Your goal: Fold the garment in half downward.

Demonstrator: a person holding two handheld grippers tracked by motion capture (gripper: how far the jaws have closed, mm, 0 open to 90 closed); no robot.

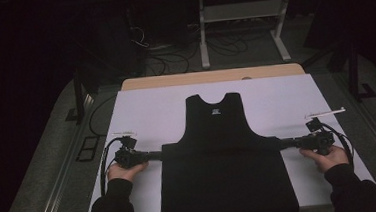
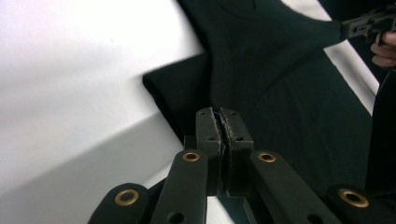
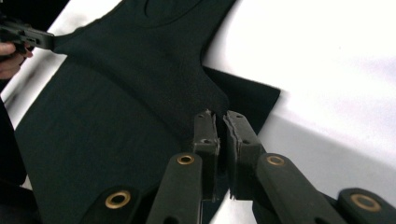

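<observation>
Black garment [image 1: 220, 159] laid flat on white sheet [image 1: 151, 108], collar end far from person, lower part folded across. Left gripper [image 1: 152, 155] positioned at garment's left edge; jaws pressed together, fabric edge pinched between pads [image 2: 208, 128]. Right gripper [image 1: 288, 142] positioned at garment's right edge; jaws likewise clamped on fabric fold, pads [image 3: 205, 133] nearly touching. Garment stretched taut between both grippers. Sheet spread over wooden table [image 1: 174, 80].
</observation>
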